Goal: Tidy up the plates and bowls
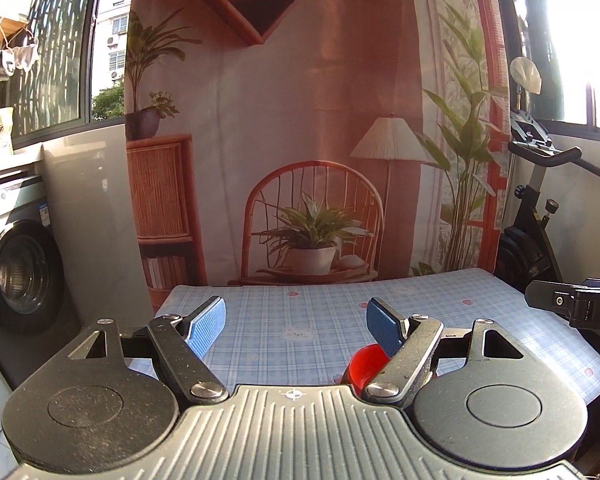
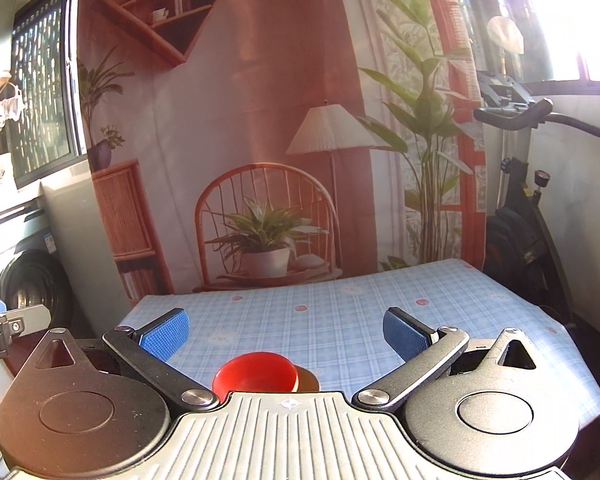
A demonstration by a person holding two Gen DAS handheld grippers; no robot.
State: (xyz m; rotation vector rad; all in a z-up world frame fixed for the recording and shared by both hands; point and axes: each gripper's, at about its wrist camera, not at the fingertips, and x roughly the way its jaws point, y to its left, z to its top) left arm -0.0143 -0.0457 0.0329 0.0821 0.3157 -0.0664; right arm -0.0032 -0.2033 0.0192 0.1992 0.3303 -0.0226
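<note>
A red bowl (image 2: 256, 372) stands on the blue checked tablecloth (image 2: 340, 320) near the table's front edge, partly hidden behind my right gripper's body. My right gripper (image 2: 286, 330) is open and empty, above and just behind the bowl. In the left wrist view the same red bowl (image 1: 364, 366) shows partly behind the right finger. My left gripper (image 1: 296, 324) is open and empty, to the left of the bowl. No plates are in view.
A printed backdrop (image 1: 300, 120) hangs behind the table's far edge. A washing machine (image 1: 20, 272) stands at the left. An exercise bike (image 2: 532, 200) stands at the right. The right gripper's side (image 1: 572, 304) shows at the left wrist view's right edge.
</note>
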